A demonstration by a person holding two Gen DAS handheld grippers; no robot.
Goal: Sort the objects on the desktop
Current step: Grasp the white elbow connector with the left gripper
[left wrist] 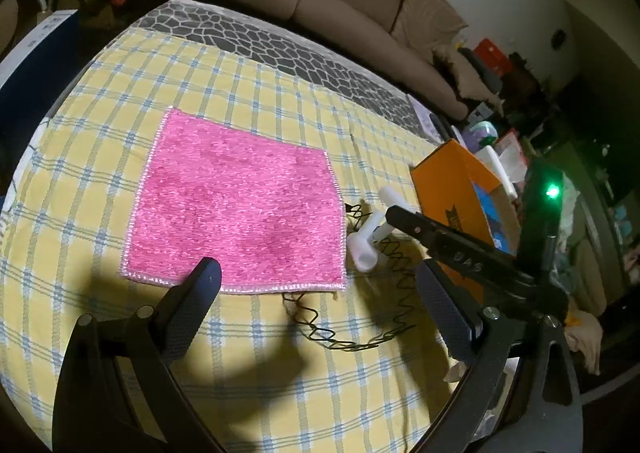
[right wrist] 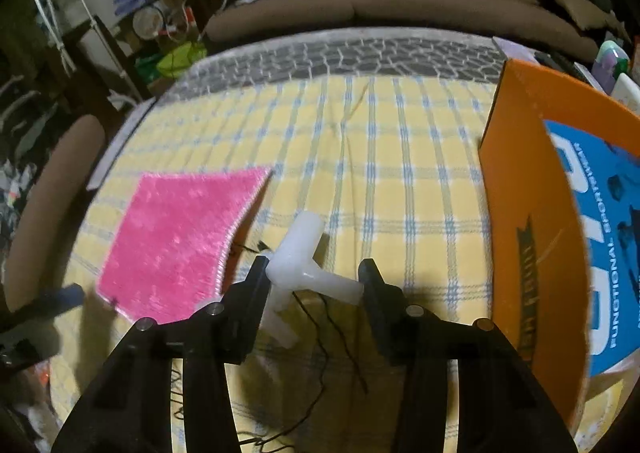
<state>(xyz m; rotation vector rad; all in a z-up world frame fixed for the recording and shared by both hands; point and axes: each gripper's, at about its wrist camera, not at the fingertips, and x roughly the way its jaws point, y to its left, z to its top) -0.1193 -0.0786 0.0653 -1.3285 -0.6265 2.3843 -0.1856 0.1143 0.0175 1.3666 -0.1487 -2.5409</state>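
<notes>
On a tabletop point(left wrist: 100, 157) covered by a yellow cloth with blue-grey checks, the right claw point(right wrist: 316, 273) reaches down around a white plastic branched pipe fitting point(right wrist: 298, 253) that lies just beside the right edge of a square pink fluffy cloth point(left wrist: 236, 205). The claw's two black fingers point(right wrist: 258, 277) stand on either side of the fitting, the left one touching its body and the right one at the tip of a side branch; whether they already press on it cannot be told. A thin black zigzag wire point(left wrist: 400, 265) curls on the checked cloth under and beside the fitting. Near its right stands an open orange cardboard box point(right wrist: 520, 173) with a blue printed panel. The left claw point(left wrist: 316, 285) hangs above the near edge of the pink cloth with its fingers spread wide and nothing between them. From the left wrist view, the right claw's black arm crosses in front of the box. A brown sofa point(right wrist: 360, 1) stretches behind the tabletop.
</notes>
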